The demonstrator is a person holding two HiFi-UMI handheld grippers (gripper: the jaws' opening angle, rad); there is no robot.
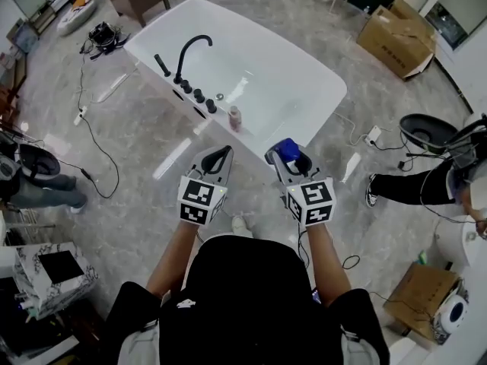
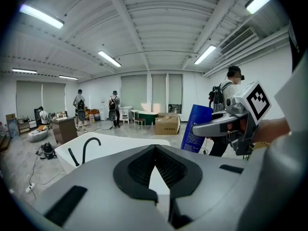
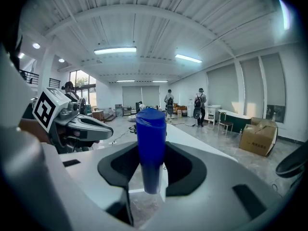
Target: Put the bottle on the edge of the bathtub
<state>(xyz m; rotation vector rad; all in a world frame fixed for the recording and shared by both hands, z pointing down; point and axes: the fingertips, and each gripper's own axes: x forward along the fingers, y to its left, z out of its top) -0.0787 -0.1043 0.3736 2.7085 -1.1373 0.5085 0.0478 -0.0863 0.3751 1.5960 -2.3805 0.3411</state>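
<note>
You are standing at the near end of the white bathtub [image 1: 266, 67], looking steeply down on it. Your right gripper [image 1: 293, 160] is clamping a tall blue bottle [image 1: 286, 149], which is hanging in the air by the bathtub's near corner and is not resting on the rim. Your left gripper [image 1: 218, 157] is hovering beside it, just short of the bathtub, with its jaws drawn together on nothing.

Judging from here, the rim is looking narrow and smooth and the bottle is tall; if you are letting go while it is leaning, it is likely to topple into the bathtub or off onto the floor. A small pinkish bottle [image 1: 234, 118] is standing on the bathtub's long near edge, beside the row of black knobs [image 1: 199, 96] and the arched black faucet [image 1: 190, 52]; setting down too close to it is risking a knock. The closed left gripper is also close enough to bump the bottle as you are lowering it.

Only the head view is showing where the bottle sits against the bathtub's edge. Only the left gripper view is showing it side-on, leaning, with pale print on its face. Only the right gripper view is showing the jaws pressing its lower body, the cap rising above them.
</note>
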